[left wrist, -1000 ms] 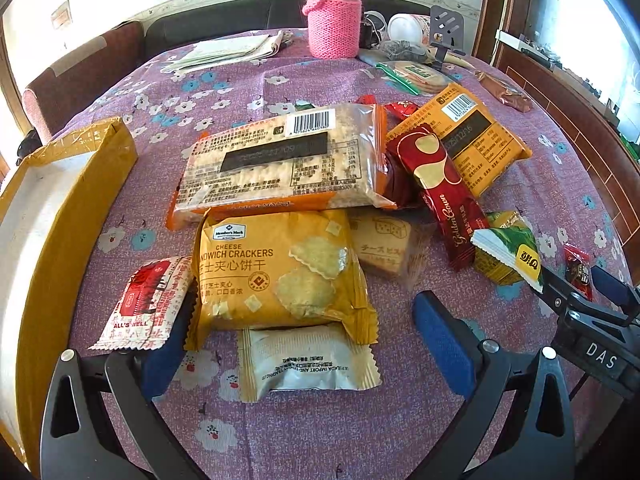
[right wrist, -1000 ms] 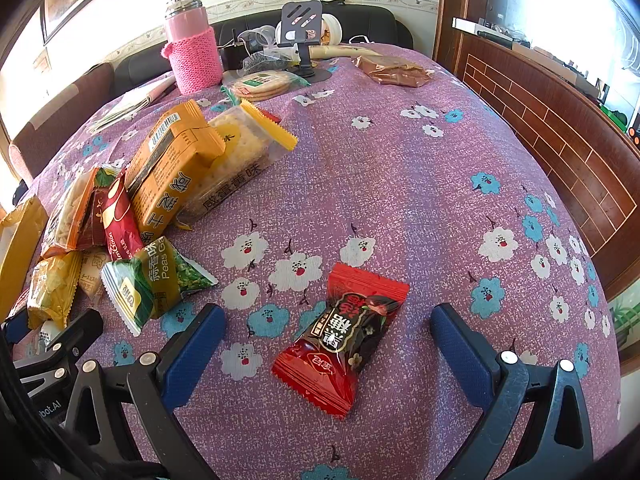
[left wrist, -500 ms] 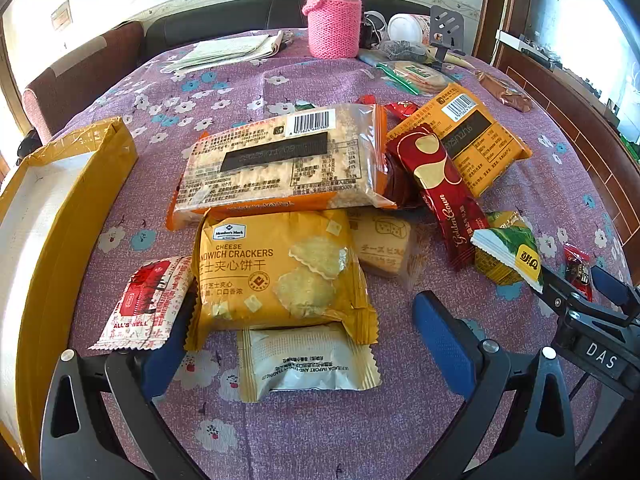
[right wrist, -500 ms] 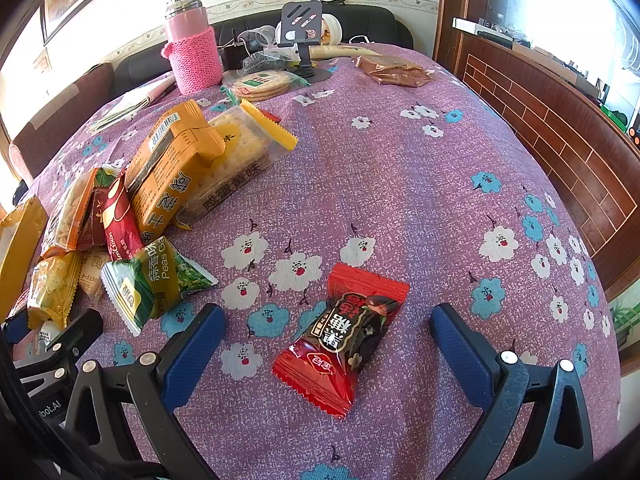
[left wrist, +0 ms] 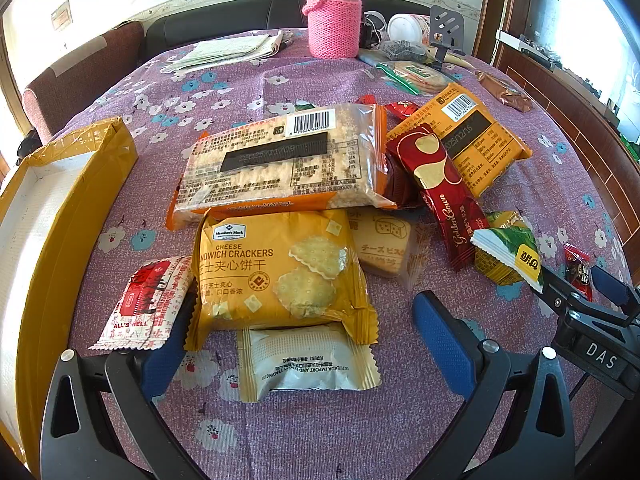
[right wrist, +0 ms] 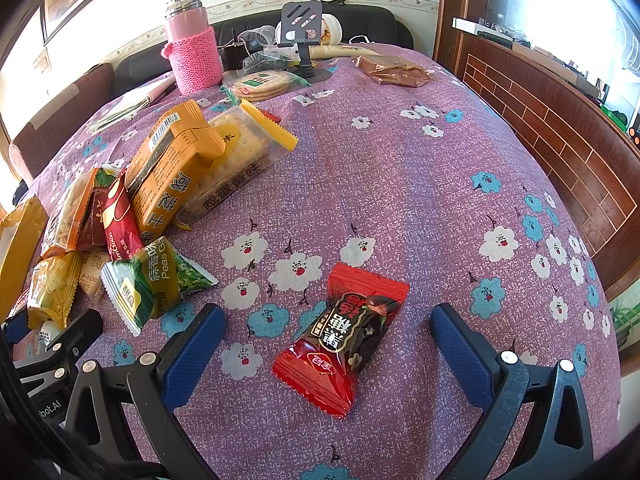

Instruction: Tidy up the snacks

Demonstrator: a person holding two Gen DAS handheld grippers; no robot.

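Left wrist view shows the left hand-held gripper (left wrist: 296, 344) spread wide, grasping nothing, its blue pads flanking a yellow foil cheese sandwich cracker packet (left wrist: 276, 272); that packet overlaps a pale silver wrapper (left wrist: 306, 360) nearer the camera, so the wide spread looks meant to take the cracker packet off the top. Left of the cracker packet lies an open yellow cardboard box (left wrist: 100, 172), white inside, probably the place the snacks go. Right of the cracker packet, well apart from the heap, a small red candy wrapper (right wrist: 344, 336) lies flat on the purple flowered table (right wrist: 400, 184). The right hand-held gripper (right wrist: 326, 344) stands released, straddling it, apparently ready to pinch across its narrow width.
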